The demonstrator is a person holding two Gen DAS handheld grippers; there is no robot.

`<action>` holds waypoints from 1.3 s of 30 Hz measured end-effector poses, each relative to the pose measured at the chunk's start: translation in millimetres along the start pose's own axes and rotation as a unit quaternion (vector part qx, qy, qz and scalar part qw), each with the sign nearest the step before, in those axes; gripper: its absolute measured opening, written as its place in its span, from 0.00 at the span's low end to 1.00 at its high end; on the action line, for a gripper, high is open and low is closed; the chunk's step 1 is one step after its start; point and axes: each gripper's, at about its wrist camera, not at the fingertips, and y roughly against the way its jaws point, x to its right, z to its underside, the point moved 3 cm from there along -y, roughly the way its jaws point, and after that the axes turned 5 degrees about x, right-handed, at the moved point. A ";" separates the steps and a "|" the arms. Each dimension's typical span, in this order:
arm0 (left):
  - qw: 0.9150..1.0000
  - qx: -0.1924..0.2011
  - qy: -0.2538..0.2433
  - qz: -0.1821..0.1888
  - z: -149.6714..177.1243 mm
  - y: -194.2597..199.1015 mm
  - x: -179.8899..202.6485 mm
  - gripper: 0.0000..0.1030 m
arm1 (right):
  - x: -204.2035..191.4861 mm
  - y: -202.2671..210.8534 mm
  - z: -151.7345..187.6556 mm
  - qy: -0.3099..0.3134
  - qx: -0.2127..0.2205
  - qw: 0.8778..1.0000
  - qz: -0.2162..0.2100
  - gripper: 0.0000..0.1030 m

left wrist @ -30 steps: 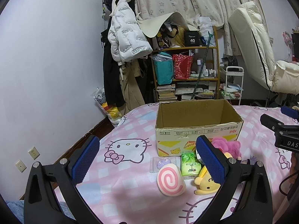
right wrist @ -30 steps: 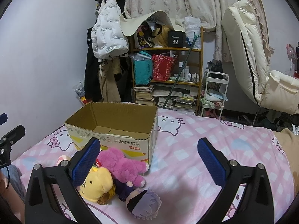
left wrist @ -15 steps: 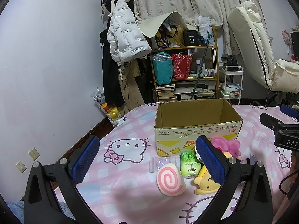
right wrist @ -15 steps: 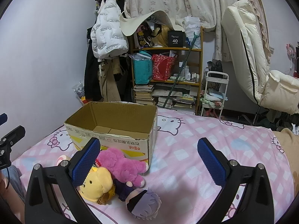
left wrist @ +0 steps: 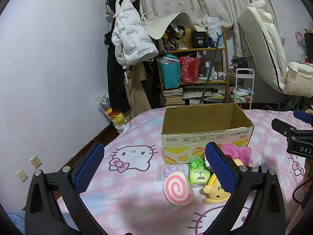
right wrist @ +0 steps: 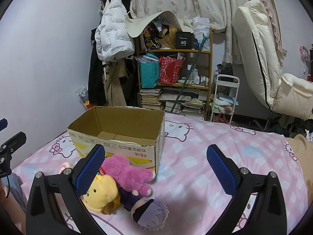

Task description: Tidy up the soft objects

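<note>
An open, empty cardboard box (left wrist: 205, 135) stands on the pink Hello Kitty bed; it also shows in the right wrist view (right wrist: 121, 135). In front of it lie a pink swirl cushion (left wrist: 179, 191), a green tissue pack (left wrist: 199, 173), a small bagged purple toy (left wrist: 170, 171), a yellow plush (left wrist: 216, 192) (right wrist: 101, 192), a pink plush (left wrist: 237, 152) (right wrist: 129, 171) and a grey-haired doll (right wrist: 149, 213). My left gripper (left wrist: 154, 167) is open above the bed, short of the cushion. My right gripper (right wrist: 155, 169) is open, its left finger above the plush pile.
A cluttered wooden shelf (left wrist: 193, 78) and hanging coats (left wrist: 127, 39) stand behind the bed. A white recliner chair (right wrist: 264, 62) and a small white cart (right wrist: 225, 98) are at the right. The wall runs along the bed's left side.
Both grippers stay open with only slight drift. Nothing on the bed has moved.
</note>
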 end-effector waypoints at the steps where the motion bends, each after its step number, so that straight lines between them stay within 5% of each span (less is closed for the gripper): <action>1: 1.000 0.000 0.000 0.000 0.1 -0.1 0.1 0.99 | -0.5 -0.1 0.1 0.000 0.000 1.000 0.000 1.00; 27: 1.000 -0.005 -0.004 0.001 9.6 -3.6 5.4 0.99 | -0.6 -0.3 0.2 0.000 -0.001 1.000 0.000 1.00; 39: 0.998 -0.065 -0.003 0.021 22.7 -34.9 8.4 0.99 | -9.1 -7.9 10.2 -0.001 -0.015 1.000 -0.017 1.00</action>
